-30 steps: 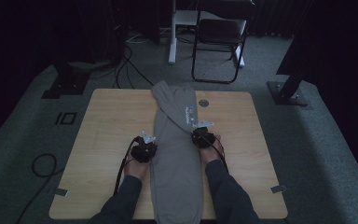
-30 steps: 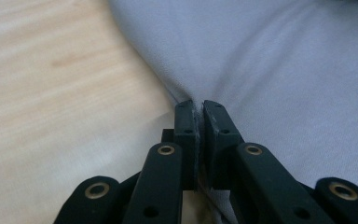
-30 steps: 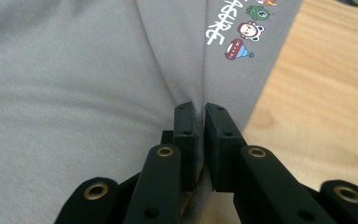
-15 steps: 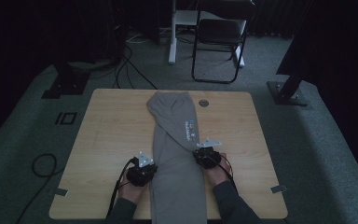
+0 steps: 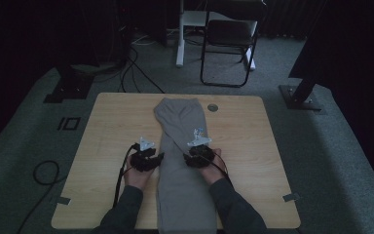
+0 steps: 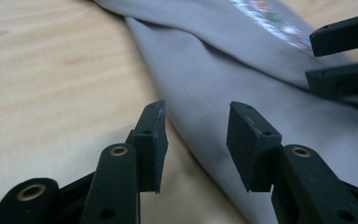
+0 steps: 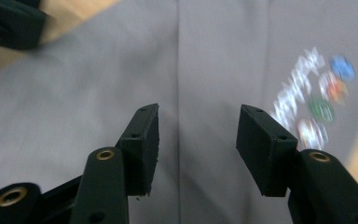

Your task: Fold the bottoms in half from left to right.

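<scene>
Two grippers flank the grey garment, which lies lengthwise down the middle of the wooden table. My left gripper sits spread at its left edge, gripping nothing. My right gripper hangs spread over the cloth beside the coloured print.

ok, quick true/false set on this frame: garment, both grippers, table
1. Both grippers are open. True: left gripper and right gripper show clear gaps between their jaws.
2. The grey garment is rolled into a ball. False: it lies as a long strip along the table.
3. The garment has a coloured print. True, beside the right gripper.
4. The left gripper sits over the garment's middle. False: it is at its left edge, partly over wood.
</scene>
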Tool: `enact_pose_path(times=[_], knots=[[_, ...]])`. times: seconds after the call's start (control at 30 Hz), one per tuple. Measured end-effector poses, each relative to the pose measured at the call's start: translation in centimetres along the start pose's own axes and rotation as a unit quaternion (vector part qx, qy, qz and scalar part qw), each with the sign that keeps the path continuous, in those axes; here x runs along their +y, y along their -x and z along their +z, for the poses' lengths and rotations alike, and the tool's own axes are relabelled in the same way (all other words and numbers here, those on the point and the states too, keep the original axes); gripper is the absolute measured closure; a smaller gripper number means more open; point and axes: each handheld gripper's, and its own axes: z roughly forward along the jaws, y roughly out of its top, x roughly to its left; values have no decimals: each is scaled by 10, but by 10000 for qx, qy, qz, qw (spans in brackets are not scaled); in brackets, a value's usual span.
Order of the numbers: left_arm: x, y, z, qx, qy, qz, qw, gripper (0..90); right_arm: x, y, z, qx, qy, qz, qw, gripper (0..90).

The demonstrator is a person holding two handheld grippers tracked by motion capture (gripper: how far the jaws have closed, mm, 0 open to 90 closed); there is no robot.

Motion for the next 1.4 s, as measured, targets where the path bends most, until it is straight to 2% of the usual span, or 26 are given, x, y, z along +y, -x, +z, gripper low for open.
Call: enact_pose_path(times=[0.1, 0.2, 0.3, 0.37, 0.43, 0.47, 0.53, 0.63, 0.67, 0.73, 0.8, 0.93, 1.07, 1.13, 1.23, 1.3, 1.4], knots=[[7, -1, 14, 111, -151, 1, 9998, 598, 18, -1, 18, -111, 29, -105, 9999, 479], [9, -1, 23, 182, -314, 36, 9993, 666, 32, 2, 33, -120, -36, -13, 9999, 480], [8, -1, 27, 121, -302, -4, 9995, 782, 39, 2, 44, -81, -120, -46, 9999, 489], [9, 0, 27, 147, -331, 71, 9993, 841, 39, 1, 51, -155, -256, -149, 9994, 502], [10, 1, 27, 175, -331, 129, 9992, 866, 40, 4, 52, -173, -271, -101, 9994, 571], [9, 1, 27, 169, -333, 128, 9992, 871, 40, 6, 51, -241, -323, -81, 9992, 656], [9, 0, 26, 170, -339, 142, 9992, 873, 39, 14, 49, -593, -445, -164, 9971, 783], [7, -2, 25, 187, -297, 135, 9993, 873, 30, 37, 39, -759, -432, 240, 9959, 882], [6, -1, 24, 200, -287, 162, 9993, 873, 26, 45, 35, -731, -382, 387, 9958, 887], [6, -1, 24, 219, -288, 210, 9991, 874, 17, 58, 27, -719, -352, 489, 9956, 889], [5, 1, 24, 218, -288, 222, 9991, 876, 10, 64, 21, -652, -313, 448, 9964, 889], [3, 9, 21, 238, -311, 438, 9983, 878, -3, 70, 15, -532, -184, 666, 9962, 876], [-3, 14, 15, 217, -301, 546, 9978, 878, -13, 72, 12, -453, -115, 816, 9956, 808], [-7, 14, 11, 181, -306, 566, 9978, 878, -18, 71, 8, -424, -64, 794, 9959, 775], [-11, 16, 6, 161, -310, 555, 9979, 878, -24, 70, 3, -372, -29, 860, 9956, 771], [-18, 18, -1, 197, -330, 600, 9975, 877, -32, 68, -5, -534, -26, 898, 9945, 789], [-21, 19, -7, 201, -330, 642, 9972, 860, -37, 69, -10, -470, 6, 904, 9948, 783]])
